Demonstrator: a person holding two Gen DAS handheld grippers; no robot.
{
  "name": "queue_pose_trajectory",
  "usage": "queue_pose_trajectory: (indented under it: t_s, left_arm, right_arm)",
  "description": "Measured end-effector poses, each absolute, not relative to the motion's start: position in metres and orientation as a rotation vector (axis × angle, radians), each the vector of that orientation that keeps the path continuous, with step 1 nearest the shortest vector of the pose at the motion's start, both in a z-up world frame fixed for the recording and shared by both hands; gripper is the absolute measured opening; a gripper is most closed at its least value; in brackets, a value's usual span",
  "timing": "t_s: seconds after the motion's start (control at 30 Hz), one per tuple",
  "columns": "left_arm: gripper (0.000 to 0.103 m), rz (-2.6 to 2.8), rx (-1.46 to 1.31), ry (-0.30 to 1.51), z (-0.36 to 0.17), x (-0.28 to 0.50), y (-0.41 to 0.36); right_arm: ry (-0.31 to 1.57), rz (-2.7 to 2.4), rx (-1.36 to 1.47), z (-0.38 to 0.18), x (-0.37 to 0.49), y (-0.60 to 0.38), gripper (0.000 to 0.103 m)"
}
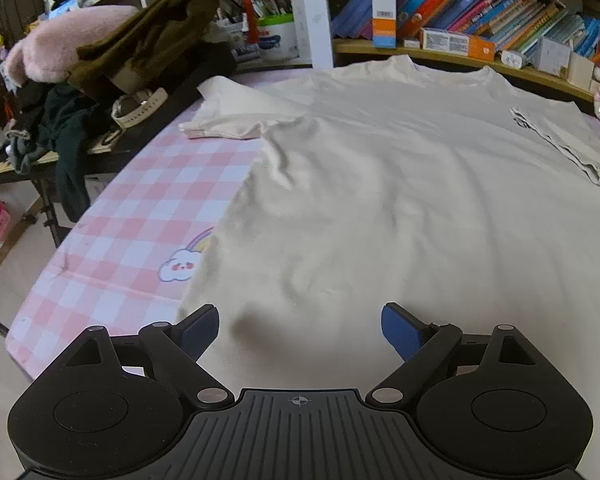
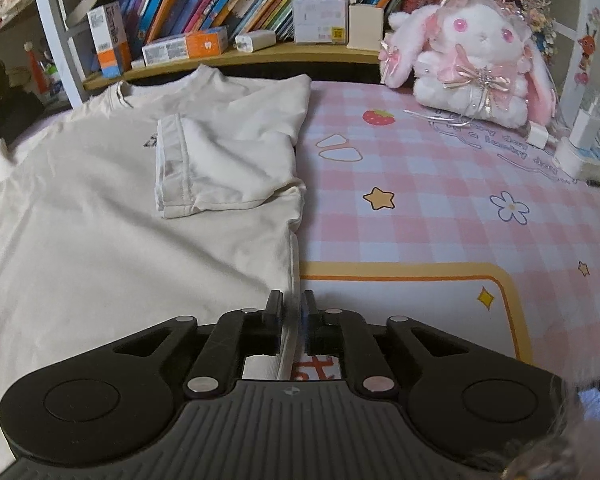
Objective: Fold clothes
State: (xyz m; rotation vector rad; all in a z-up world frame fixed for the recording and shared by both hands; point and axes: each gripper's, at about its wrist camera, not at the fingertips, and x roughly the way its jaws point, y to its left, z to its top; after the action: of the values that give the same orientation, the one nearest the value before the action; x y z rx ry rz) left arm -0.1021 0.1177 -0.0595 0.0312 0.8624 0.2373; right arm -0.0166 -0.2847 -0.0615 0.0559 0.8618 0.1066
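Right gripper (image 2: 291, 312) has its jaws nearly together, pinching the side hem of the cream T-shirt (image 2: 100, 208) at its right edge. Left gripper (image 1: 298, 330) hangs wide apart over the lower shirt body, nothing in it. The shirt lies flat on the pink checked mat (image 2: 440, 216) covering the counter, right sleeve (image 2: 228, 160) folded inward, left sleeve (image 1: 228, 116) spread out. Beyond: a plush rabbit (image 2: 476, 64) on the mat's far right, a bookshelf (image 1: 460, 0) behind, heaped dark clothes (image 1: 140, 40) at left.
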Motion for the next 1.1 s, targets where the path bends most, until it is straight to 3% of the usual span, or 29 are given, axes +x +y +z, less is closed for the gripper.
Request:
queue_pose_trajectory:
  t_s: [0.1, 0.17, 0.23, 0.47, 0.67, 0.73, 0.93, 1.1]
  left_arm:
    - [0.091, 0.263, 0.024, 0.850, -0.055, -0.106, 0.121]
    - [0.091, 0.265, 0.019, 0.834, -0.049, -0.108, 0.121]
    - [0.091, 0.258, 0.016, 0.821, -0.044, -0.110, 0.118]
    - [0.091, 0.231, -0.001, 0.782, -0.030, -0.114, 0.106]
    - [0.091, 0.211, -0.020, 0.767, -0.023, -0.118, 0.099]
    - [0.091, 0.207, -0.023, 0.767, -0.022, -0.118, 0.097]
    - [0.091, 0.199, -0.037, 0.760, -0.020, -0.123, 0.092]
    - [0.091, 0.195, -0.056, 0.766, -0.021, -0.124, 0.092]
  right_arm:
    - [0.853, 0.103, 0.068, -0.057, -0.026, -0.287, 0.012]
    - [0.841, 0.102, 0.073, -0.054, -0.032, -0.287, 0.021]
    - [0.822, 0.109, 0.071, -0.049, -0.040, -0.283, 0.035]
    - [0.790, 0.146, 0.065, -0.038, -0.056, -0.264, 0.038]
    - [0.767, 0.135, 0.050, -0.033, -0.069, -0.250, 0.063]
    - [0.757, 0.121, 0.047, -0.032, -0.073, -0.246, 0.077]
    - [0.754, 0.104, 0.031, -0.035, -0.085, -0.236, 0.087]
    - [0.770, 0.111, 0.028, -0.038, -0.092, -0.228, 0.089]
